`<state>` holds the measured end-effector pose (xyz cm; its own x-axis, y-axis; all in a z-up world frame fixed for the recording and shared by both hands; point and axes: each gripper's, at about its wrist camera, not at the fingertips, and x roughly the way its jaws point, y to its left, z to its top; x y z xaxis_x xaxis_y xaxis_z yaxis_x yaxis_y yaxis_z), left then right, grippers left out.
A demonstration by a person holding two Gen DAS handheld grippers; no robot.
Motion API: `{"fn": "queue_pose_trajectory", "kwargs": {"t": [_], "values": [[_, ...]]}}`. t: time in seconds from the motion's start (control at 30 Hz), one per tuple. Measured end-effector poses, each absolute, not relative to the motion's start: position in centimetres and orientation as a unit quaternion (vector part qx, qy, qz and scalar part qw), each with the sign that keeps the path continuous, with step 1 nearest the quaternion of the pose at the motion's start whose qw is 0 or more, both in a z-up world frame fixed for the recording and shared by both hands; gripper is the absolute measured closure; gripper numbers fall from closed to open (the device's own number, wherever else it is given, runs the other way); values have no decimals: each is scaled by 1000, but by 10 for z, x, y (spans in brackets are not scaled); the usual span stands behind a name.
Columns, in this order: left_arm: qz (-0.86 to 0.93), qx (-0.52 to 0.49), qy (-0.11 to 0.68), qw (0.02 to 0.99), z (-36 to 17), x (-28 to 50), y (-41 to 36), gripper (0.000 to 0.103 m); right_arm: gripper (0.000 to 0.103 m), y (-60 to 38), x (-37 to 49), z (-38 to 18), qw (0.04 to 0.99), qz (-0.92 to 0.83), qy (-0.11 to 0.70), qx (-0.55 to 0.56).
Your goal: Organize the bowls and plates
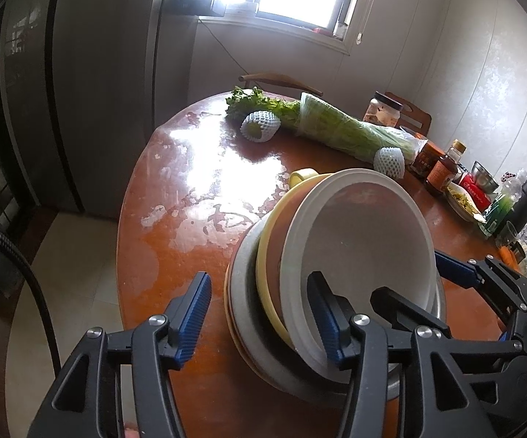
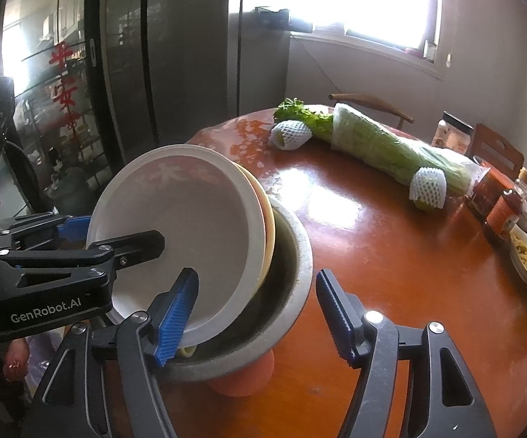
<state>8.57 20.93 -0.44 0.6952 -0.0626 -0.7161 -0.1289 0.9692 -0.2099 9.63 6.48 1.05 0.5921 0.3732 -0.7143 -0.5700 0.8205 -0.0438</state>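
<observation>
Leaning in a grey bowl [image 2: 296, 255], a white plate [image 2: 175, 226] and a yellow plate [image 2: 268, 233] sit at centre frame on the table [image 2: 391, 273].

Left gripper [image 1: 259, 314] stands partly open, the stack's near edge between its pads, contact unclear. Right gripper [image 2: 258, 314] is likewise parted astride the bowl's rim, gripping nothing visibly. Celery [image 2: 384, 146] lies upper right.
</observation>
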Motion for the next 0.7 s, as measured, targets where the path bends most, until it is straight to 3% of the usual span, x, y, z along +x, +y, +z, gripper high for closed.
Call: {"fn": "queue_pose_trajectory", "kwargs": {"t": [0.7], "values": [[33,-121,365,922,14,76,215,42,29,55,92,23,893,245,357,-125]]}}
